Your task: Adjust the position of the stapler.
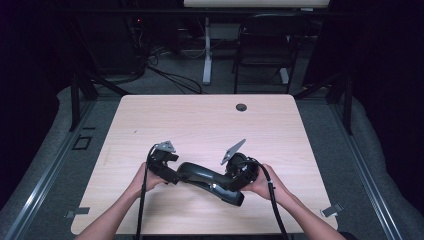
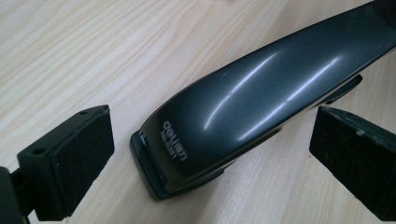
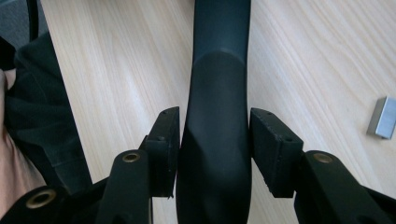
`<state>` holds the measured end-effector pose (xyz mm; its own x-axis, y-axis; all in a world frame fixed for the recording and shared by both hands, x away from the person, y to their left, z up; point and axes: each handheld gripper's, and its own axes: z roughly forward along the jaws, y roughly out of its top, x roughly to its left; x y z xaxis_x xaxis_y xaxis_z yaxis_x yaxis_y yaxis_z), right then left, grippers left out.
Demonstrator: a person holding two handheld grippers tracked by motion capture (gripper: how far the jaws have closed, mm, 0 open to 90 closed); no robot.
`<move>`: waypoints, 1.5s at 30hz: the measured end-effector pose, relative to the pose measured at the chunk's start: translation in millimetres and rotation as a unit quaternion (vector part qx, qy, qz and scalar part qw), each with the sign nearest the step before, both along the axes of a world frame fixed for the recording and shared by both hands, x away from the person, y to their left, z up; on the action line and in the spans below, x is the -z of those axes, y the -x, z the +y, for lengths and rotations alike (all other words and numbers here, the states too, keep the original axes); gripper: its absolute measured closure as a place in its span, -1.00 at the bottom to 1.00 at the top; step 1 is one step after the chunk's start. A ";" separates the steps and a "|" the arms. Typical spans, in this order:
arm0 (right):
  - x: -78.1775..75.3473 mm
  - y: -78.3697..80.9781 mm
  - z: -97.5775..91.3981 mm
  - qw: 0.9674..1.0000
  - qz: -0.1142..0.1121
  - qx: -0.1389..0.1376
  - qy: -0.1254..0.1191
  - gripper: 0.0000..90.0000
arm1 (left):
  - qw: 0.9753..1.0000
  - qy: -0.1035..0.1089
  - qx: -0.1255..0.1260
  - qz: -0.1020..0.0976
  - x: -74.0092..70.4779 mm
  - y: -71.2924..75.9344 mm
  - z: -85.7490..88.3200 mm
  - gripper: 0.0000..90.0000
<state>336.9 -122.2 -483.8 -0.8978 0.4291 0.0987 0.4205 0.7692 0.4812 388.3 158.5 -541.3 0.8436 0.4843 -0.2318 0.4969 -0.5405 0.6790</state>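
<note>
A long black glossy stapler (image 1: 205, 176) lies on the pale wooden table (image 1: 200, 125) near its front edge, running left to right. In the left gripper view its printed end (image 2: 219, 121) sits between my left gripper's (image 2: 217, 154) wide-open jaws, and neither pad (image 2: 84, 154) touches it. From the high view my left gripper (image 1: 175, 172) is at the stapler's left end. My right gripper (image 1: 230, 182) is at the right end. In the right gripper view the stapler's thick matte part (image 3: 215, 116) fills my right gripper (image 3: 215, 135), with both pads (image 3: 169, 140) pressed on its sides.
A small grey metal block (image 3: 384, 117) lies on the table to the right of the stapler. A round cable hole (image 1: 241, 107) sits near the table's far edge. A dark chair (image 1: 265, 45) and cables stand beyond the table. Metal clips (image 1: 332, 210) mark the front corners.
</note>
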 end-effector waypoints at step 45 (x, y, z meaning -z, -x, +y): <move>-6.1 -8.8 -34.8 0.999 -0.013 0.029 0.019 0.06 | 0.992 -0.061 0.105 -0.035 13.6 -1.4 -15.8 -0.49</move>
<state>345.6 -157.0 -477.8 -0.8738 0.4829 0.0572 0.4517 0.7625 0.4631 389.7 142.7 -554.9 0.9408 0.3175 -0.1191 0.3187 -0.7078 0.6304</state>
